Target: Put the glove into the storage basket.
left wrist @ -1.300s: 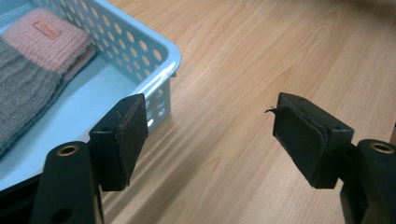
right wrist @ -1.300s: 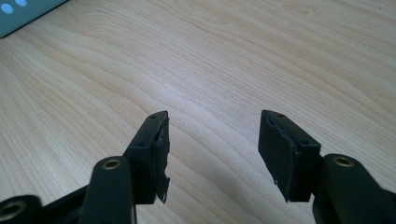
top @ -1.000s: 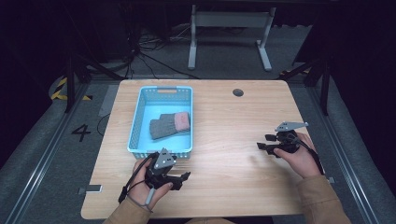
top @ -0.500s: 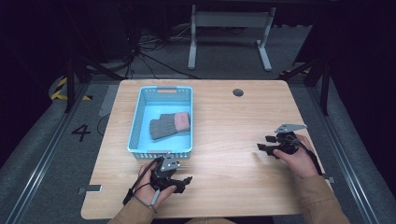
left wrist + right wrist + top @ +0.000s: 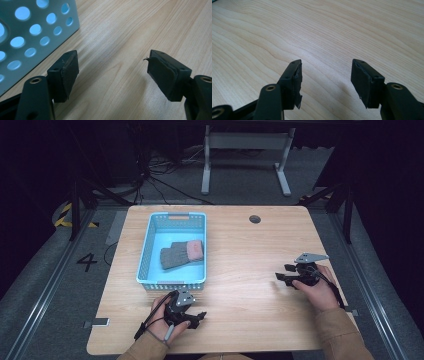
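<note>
Presently both grippers sit low on the pale wood-grain surface (image 5: 240, 260), neither holding anything; the left gripper (image 5: 196, 318) lies at about 7 o'clock of the surface, just off the near wall of the light-blue perforated plastic basket (image 5: 150, 251); the right gripper (image 5: 282, 273) is at about 4 o'clock, well apart from the basket.

Left gripper view: jaws spread wide, bare wood between the pads; basket wall (image 5: 30, 30) at 10 o'clock of that view, close to the left-hand pad (image 5: 70, 71) but contact not resolvable. Right gripper view: jaws likewise wide apart, nothing but wood grain (image 5: 317, 32) ahead.

The grey knitted glove with a pink cuff (image 5: 181, 253) lies flat on the basket floor, toward the 3 o'clock wall, cuff end to the right; untouched by either gripper.

Judgement: this reads either as rest after the glove went into the basket or as a start before taking it out; the pictures do not settle which. If a pick-up comes next, the left gripper is nearer; it would need to rise over the near rim, come down onto the glove body, and close on a fold of the knit, not on the basket floor.

Hard to make out: whether there is one glove or a stacked pair; the glove's finger end is indistinct; the person's forearms are cut off at 6 o'clock of the high view.
</note>
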Demonstrator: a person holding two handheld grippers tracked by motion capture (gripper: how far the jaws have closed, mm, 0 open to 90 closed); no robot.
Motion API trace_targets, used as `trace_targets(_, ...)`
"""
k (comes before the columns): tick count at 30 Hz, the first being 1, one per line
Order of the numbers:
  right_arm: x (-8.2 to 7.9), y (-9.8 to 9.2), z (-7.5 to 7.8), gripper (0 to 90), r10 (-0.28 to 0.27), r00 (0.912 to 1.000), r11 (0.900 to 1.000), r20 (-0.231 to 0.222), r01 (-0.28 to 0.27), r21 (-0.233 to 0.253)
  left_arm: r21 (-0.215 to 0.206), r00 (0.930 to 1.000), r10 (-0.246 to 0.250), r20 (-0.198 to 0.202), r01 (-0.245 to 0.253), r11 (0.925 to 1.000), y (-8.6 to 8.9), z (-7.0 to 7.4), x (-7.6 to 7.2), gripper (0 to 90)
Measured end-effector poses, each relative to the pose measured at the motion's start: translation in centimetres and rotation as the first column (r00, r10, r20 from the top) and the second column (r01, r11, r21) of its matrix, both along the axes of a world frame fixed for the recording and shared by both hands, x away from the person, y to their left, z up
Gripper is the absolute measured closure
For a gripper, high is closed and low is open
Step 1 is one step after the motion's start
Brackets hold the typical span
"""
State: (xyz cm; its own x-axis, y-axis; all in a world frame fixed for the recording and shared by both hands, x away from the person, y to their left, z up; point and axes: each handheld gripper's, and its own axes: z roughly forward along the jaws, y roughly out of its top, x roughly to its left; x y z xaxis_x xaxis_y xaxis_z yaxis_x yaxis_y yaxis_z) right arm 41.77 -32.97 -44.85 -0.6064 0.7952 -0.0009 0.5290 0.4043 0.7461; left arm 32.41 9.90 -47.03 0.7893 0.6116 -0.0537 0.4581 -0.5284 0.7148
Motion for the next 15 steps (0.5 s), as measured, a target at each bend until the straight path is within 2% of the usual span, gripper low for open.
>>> trace_targets(6,0.10,-0.12,-0.55,43.8,-0.007,1.0000,1.000,-0.005,0.007,-0.010,-0.002,1.0000,-0.001,0.002,0.001,1.0000,0.00,0.07,0.02,26.0)
trace_targets(15,-0.05,0.06,-0.30,43.5,-0.005,1.0000,1.000,0.005,0.005,-0.008,-0.001,1.0000,-0.008,0.006,0.008,1.0000,0.01,0.18,0.03,26.0)
